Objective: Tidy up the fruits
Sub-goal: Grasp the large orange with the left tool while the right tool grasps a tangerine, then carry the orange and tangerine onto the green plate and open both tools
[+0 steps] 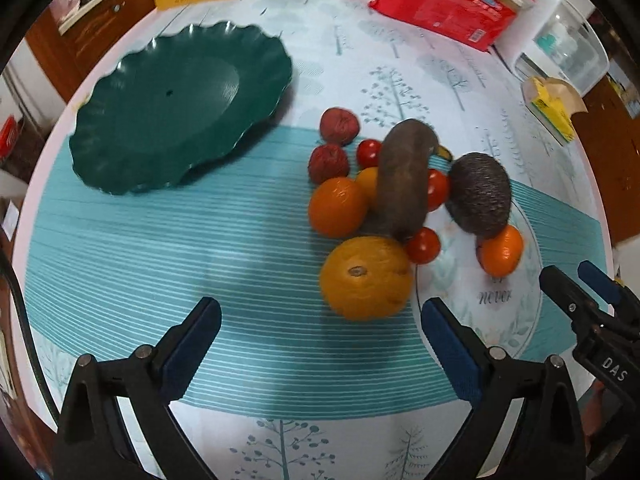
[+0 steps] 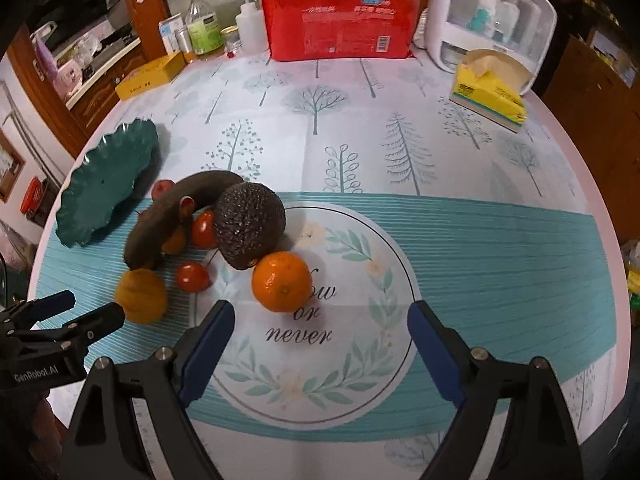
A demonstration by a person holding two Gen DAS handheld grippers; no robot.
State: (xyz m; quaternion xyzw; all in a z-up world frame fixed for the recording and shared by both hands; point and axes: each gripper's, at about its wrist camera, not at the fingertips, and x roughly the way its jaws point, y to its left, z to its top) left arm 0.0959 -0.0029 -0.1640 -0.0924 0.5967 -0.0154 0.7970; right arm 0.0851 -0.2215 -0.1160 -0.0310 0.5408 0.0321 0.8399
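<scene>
We are at a round table (image 2: 400, 128) under a cloth printed with pale trees and a teal striped band, with wooden cabinets behind it and a red package (image 2: 340, 24), a bottle (image 2: 204, 28), a yellow box (image 2: 150, 76), a tissue pack (image 2: 486, 96) and a white appliance (image 2: 492, 12) along its far edge. Our left claw (image 1: 320, 332) hangs over the teal band with its blue-padded fingers (image 1: 192, 344) spread wide and nothing between them. Far ahead and to its left sits the green scalloped plate (image 1: 176, 104), bare of fruit. Just ahead, slightly right of its middle, lies the big orange (image 1: 366, 278), close to the tips but not touched. Beyond that the fruit is heaped: a smaller orange (image 1: 338, 206), two dark red round fruits (image 1: 339, 126), small red tomatoes (image 1: 423, 245), a long brown banana (image 1: 402, 180) lying over them, and a dark bumpy avocado (image 1: 480, 194) to the right. Our right claw (image 2: 320, 348) also stands wide apart and holds nothing, hovering over the round "now or never" print. A tangerine (image 2: 282, 282) sits just ahead of it, a little left of centre and touching the avocado behind it, clear of the pads.
</scene>
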